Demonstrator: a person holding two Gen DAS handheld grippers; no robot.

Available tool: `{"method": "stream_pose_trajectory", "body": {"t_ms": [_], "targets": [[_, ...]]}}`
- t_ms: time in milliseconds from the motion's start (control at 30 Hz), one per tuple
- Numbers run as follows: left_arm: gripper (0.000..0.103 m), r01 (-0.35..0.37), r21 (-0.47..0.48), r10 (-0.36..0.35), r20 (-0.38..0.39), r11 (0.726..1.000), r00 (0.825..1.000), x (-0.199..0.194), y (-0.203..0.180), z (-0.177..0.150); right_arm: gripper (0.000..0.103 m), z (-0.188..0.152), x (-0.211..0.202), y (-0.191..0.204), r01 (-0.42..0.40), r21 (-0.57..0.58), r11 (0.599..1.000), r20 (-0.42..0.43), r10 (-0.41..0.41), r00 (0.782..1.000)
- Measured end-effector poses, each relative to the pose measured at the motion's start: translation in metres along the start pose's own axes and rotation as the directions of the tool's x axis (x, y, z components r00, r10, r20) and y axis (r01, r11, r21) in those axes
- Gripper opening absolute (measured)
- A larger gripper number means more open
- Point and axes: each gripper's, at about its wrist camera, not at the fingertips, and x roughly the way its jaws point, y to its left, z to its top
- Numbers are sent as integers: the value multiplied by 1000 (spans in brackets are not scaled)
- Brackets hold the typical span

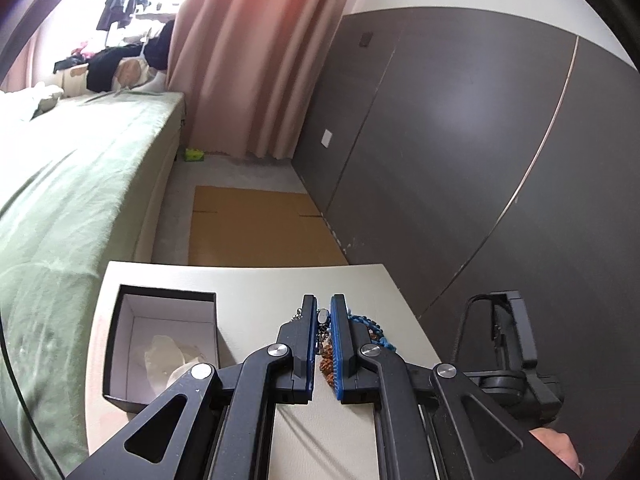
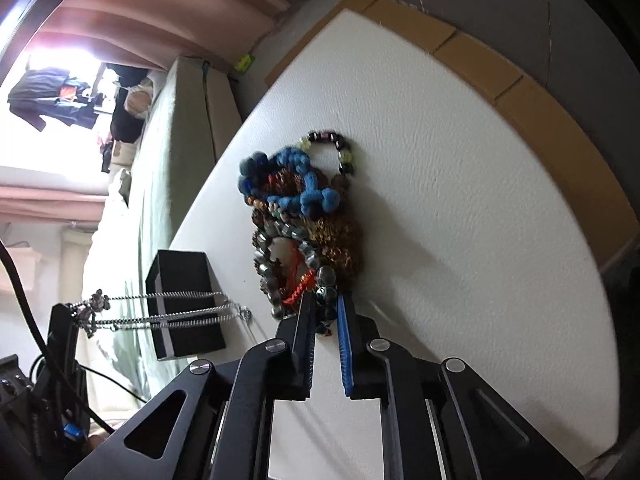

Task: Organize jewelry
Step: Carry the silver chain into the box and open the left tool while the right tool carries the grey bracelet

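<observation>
A pile of bracelets and beads (image 2: 298, 216), blue, brown, orange and dark, lies on the white table (image 2: 460, 220). My left gripper (image 1: 322, 310) is shut on a silver chain necklace (image 1: 322, 316); in the right wrist view the chain (image 2: 168, 312) stretches from that gripper (image 2: 78, 312) toward the pile. My right gripper (image 2: 326, 306) is narrowly closed on dark beads (image 2: 325, 300) at the pile's near end. An open black box (image 1: 160, 344) with a white lining holds pale paper; it shows as a black block in the right wrist view (image 2: 182, 304).
A bed with a green cover (image 1: 80, 184) runs along the left of the table. Flat cardboard (image 1: 260, 232) lies on the floor beyond the table. A dark wall panel (image 1: 460, 152) stands to the right. Pink curtains (image 1: 256, 52) hang at the back.
</observation>
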Motion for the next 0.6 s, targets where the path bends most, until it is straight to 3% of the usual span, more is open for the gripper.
{"method": "stream_pose_trajectory", "body": {"t_ms": [300, 600], "targets": [[7, 9, 11, -10, 66, 1000, 998, -36, -8, 8, 12, -10, -37, 20, -83, -89, 993, 77, 90, 993], [7, -35, 55, 27, 138, 998, 990, -71, -20, 29, 12, -21, -54, 33, -145, -143, 979, 79, 158, 984]]}}
